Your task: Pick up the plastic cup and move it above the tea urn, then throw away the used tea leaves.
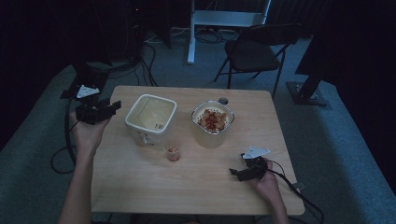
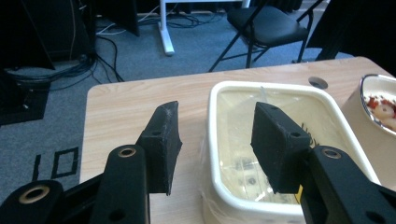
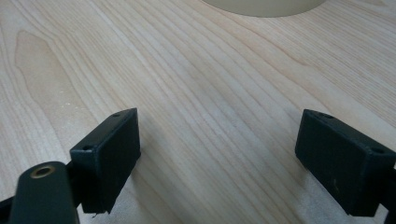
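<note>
Nothing looks started: both grippers, left [image 1: 99,111] and right [image 1: 246,171], hold nothing, fingers wide apart, the tub [image 1: 150,117] empty, the bowl [image 1: 212,123] full.

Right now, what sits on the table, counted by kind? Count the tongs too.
Square cream containers: 2, an empty one and one holding food
Small cup with reddish contents: 1
Tongs, both open: 2, left held above the table's left edge, right low over the table
Total: 5
</note>
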The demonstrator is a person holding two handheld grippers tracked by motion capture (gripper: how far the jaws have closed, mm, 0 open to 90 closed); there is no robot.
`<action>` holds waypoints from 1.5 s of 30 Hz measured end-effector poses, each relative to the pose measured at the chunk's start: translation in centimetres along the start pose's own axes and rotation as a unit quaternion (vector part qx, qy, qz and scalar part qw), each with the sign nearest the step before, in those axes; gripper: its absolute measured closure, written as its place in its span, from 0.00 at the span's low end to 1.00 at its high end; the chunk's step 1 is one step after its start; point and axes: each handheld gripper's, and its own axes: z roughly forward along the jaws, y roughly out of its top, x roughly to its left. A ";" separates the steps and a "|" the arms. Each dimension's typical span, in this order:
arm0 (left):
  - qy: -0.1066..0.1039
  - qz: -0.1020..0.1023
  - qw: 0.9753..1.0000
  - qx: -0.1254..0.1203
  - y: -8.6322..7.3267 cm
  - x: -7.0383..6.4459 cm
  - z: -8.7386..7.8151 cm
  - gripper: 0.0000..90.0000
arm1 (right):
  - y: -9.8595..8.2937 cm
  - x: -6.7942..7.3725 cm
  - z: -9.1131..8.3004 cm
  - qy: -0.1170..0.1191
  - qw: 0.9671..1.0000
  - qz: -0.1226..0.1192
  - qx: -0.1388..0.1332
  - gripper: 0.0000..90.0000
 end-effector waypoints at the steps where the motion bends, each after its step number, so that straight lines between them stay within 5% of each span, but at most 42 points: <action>1: 0.000 0.004 1.000 0.003 -0.1 -0.2 0.1 0.58 | 0.0 -0.1 0.0 -0.004 1.000 0.003 0.000 0.15; 7: -0.011 0.022 1.000 0.002 -1.4 -2.0 0.4 0.56 | 0.2 -0.1 0.2 -0.011 1.000 0.010 0.000 0.14; 16: -0.060 0.052 0.997 -0.012 -4.7 -6.1 0.1 0.56 | 0.2 -0.1 0.2 -0.015 1.000 0.014 0.000 0.15; 18: -0.084 0.052 0.995 -0.028 -6.0 -7.6 -0.7 0.55 | 0.2 -0.1 0.2 -0.016 1.000 0.015 -0.001 0.15; 25: -0.113 0.078 0.990 -0.030 -9.8 -11.3 -1.2 0.49 | 0.2 -0.1 0.2 -0.015 1.000 0.014 0.000 0.15; 30: -0.135 0.078 0.988 -0.010 -12.1 -12.7 0.8 0.43 | 0.2 -0.1 0.2 -0.015 1.000 0.014 0.000 0.15; 36: -0.126 0.086 0.988 0.027 -14.1 -13.6 4.5 0.37 | 0.2 -0.1 0.2 -0.015 1.000 0.015 0.000 0.15; 45: -0.127 0.099 0.986 0.031 -14.3 -14.5 7.5 0.34 | 0.2 -0.1 0.2 -0.015 1.000 0.014 0.000 0.15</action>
